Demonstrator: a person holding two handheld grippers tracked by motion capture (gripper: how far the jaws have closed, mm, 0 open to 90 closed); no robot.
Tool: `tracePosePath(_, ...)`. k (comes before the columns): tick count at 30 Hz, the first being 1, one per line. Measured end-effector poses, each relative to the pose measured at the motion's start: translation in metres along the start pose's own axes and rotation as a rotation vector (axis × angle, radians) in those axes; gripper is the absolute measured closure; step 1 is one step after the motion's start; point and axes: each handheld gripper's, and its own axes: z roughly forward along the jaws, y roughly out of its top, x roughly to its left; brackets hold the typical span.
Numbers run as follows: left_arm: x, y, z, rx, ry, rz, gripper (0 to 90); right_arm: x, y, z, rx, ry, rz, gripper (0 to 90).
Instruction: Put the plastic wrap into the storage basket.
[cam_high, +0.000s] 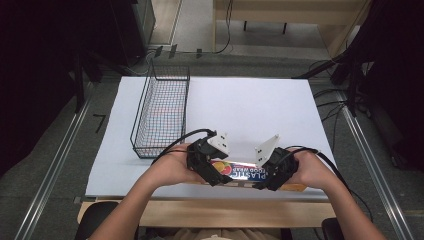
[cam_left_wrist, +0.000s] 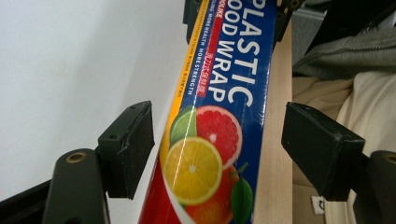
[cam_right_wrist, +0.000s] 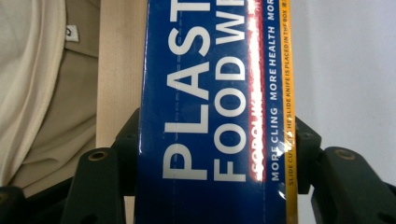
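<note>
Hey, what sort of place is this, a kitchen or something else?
Probably a lab or recording workspace, not a kitchen. A white sheet covers the wooden table, metal rails run along the floor either side, and loose cables trail nearby. The wire basket and plastic food wrap box look staged.

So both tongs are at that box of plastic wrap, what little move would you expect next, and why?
Probably the left tongs back off the plastic wrap box: their jaws stand apart from both its sides, while the right tongs are shut on its other end. The right hand could then carry it alone, perhaps toward the wire basket.
</note>
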Motion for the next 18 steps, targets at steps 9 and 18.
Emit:
tracePosePath(9,-0.001,0.001,0.011,0.071,0.022,0.028,25.9,0.0,0.014,-0.003,-0.024,0.004,-0.038,41.7)
tracePosePath(18,-0.003,-0.005,0.026,0.164,0.06,0.064,27.4,0.003,0.022,0.0,0.004,-0.025,-0.054,41.7)
